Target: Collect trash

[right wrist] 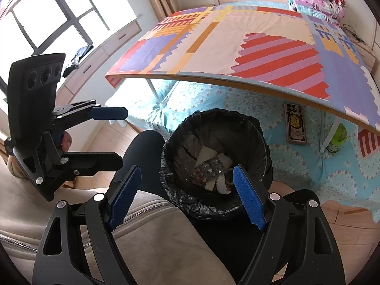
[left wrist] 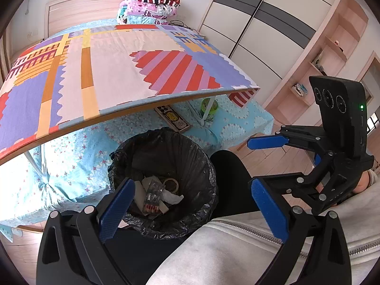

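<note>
While both jaws are standing spread and gripping nothing, the left gripper point(left wrist: 192, 207) and the right gripper point(right wrist: 186, 196) are hovering above a bin point(left wrist: 201, 161) lined with a black bag, which is sitting on the floor just beside the person's dark trouser leg point(left wrist: 228, 180). Inside the bin, crumpled paper point(right wrist: 222, 186), a blister pack of pills point(right wrist: 206, 171) and a tape roll point(left wrist: 171, 184) are lying in a heap, while a table with a patterned cloth point(left wrist: 114, 71) is standing just beyond, over a blue-sheeted bed point(right wrist: 296, 166).
</note>
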Available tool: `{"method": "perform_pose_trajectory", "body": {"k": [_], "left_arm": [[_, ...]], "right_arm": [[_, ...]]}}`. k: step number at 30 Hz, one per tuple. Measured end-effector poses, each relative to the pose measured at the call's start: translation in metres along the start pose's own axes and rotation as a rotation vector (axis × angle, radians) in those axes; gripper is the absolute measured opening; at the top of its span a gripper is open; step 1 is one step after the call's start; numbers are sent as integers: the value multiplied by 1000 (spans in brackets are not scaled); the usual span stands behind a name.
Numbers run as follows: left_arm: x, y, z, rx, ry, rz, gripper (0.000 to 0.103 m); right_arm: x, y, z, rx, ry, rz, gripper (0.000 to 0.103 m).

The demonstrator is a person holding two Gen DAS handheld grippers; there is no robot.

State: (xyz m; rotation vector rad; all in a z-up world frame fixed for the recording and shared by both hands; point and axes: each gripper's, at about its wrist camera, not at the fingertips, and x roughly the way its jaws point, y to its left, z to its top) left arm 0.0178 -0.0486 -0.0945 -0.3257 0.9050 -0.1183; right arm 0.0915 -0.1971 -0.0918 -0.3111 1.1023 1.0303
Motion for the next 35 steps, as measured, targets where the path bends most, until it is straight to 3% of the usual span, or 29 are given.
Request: {"method": "perform_pose_trajectory", "body": {"k": [35], "left_arm": [[6, -2, 0, 3, 12, 0, 95]], "right_arm": [[4, -1, -1, 1, 9, -8, 80]]}}
